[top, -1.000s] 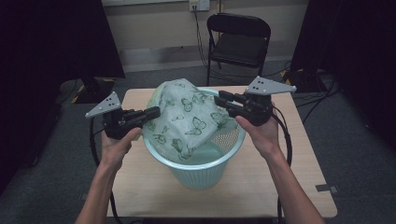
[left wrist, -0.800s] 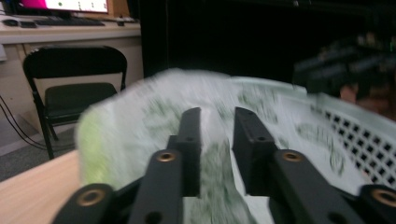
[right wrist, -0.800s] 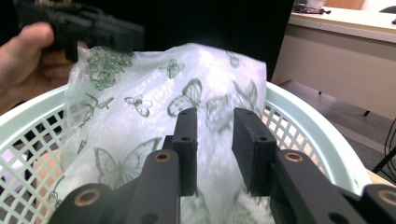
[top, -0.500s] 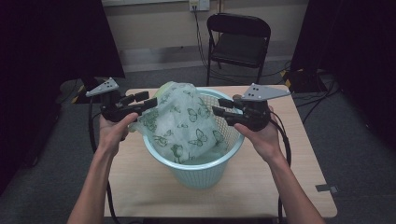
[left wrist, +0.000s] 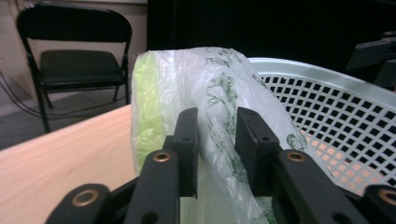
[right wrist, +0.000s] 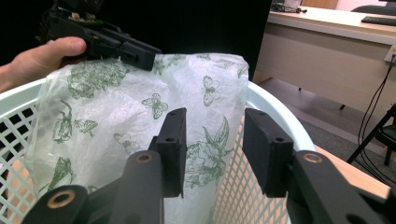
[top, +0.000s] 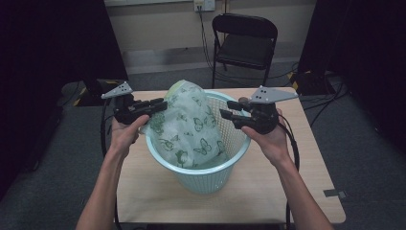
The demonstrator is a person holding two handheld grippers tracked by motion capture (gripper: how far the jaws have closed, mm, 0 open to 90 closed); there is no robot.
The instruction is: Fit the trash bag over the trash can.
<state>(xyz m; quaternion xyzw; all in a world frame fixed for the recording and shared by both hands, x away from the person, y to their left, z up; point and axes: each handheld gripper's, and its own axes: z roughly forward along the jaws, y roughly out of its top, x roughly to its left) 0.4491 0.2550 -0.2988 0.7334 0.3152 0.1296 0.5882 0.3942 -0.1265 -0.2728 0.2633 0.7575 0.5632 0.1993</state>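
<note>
A clear plastic bag point(top: 191, 124) printed with green butterflies stands puffed up in a light teal mesh basket point(top: 201, 172) at the table's middle. My left gripper point(top: 160, 104) is at the bag's upper left edge. In the left gripper view a fold of the bag point(left wrist: 219, 84) lies between its jaws point(left wrist: 218, 116), which have just been closing and still stand apart. My right gripper point(top: 227, 109) hovers over the basket's right rim, open and just widened, with nothing held. In the right gripper view the bag point(right wrist: 140, 102) and rim point(right wrist: 275, 107) lie beyond its jaws point(right wrist: 215, 121).
The basket sits on a wooden table point(top: 306, 191) with bare wood on both sides. A black folding chair point(top: 244, 43) stands behind the table, with cables on the floor near it. A long desk point(right wrist: 327, 28) runs along the wall.
The right gripper has let go of the bag's right side. The left gripper drew back, then returned to the bag's upper left edge. The bag now stands narrower, leaning left.
</note>
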